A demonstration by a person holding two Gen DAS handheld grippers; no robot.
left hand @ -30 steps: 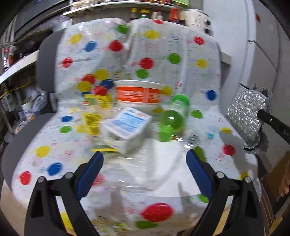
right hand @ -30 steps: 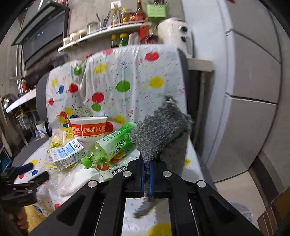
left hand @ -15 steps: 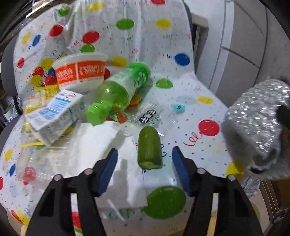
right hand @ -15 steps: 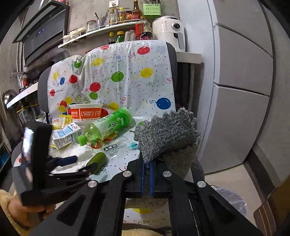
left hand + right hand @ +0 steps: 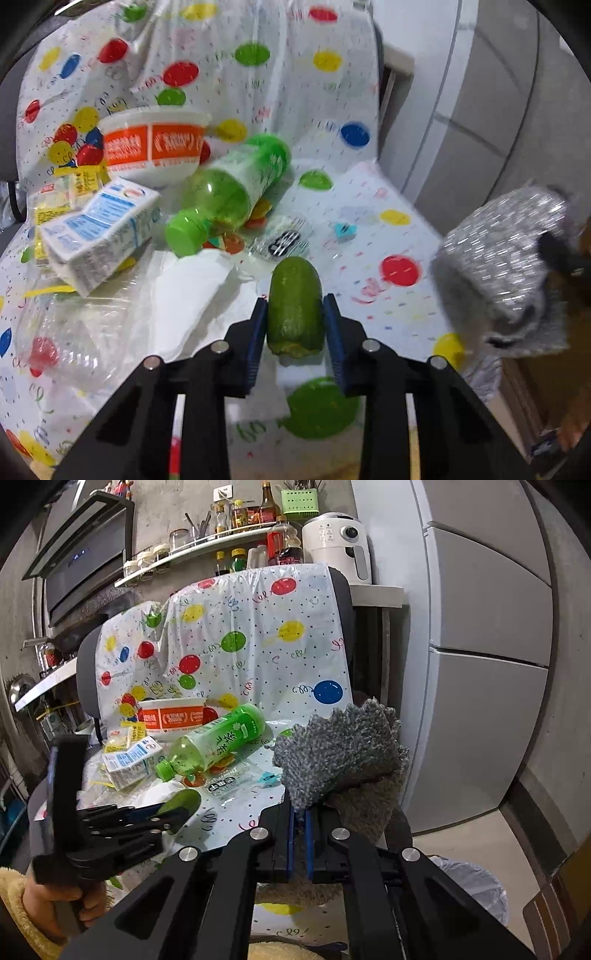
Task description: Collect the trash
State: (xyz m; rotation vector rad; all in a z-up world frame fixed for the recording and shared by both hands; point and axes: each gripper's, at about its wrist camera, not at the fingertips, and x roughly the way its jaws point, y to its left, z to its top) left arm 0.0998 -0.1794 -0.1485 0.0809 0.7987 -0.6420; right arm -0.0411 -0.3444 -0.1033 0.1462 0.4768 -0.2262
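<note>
My left gripper (image 5: 294, 314) is shut on a green cucumber stub (image 5: 294, 301), just above the balloon-print sheet (image 5: 369, 221) on the chair seat. It also shows in the right wrist view (image 5: 173, 808) with the stub (image 5: 183, 799). My right gripper (image 5: 300, 812) is shut on a grey fluffy cloth (image 5: 340, 753), held at the seat's right edge; the cloth shows in the left wrist view (image 5: 506, 273). On the seat lie a green bottle (image 5: 229, 192), a milk carton (image 5: 99, 229), an orange noodle bowl (image 5: 155, 144), a white napkin (image 5: 192, 291) and a clear wrapper (image 5: 284, 240).
A crushed clear plastic bottle (image 5: 62, 343) lies at the seat's left front. A bin with a white liner (image 5: 472, 886) stands on the floor to the right. A grey fridge (image 5: 480, 664) stands to the right, and a kitchen shelf with bottles (image 5: 240, 535) behind the chair.
My left gripper swung right from the carton to the cucumber stub, moved in and closed on it. My right gripper with the cloth drew back a little.
</note>
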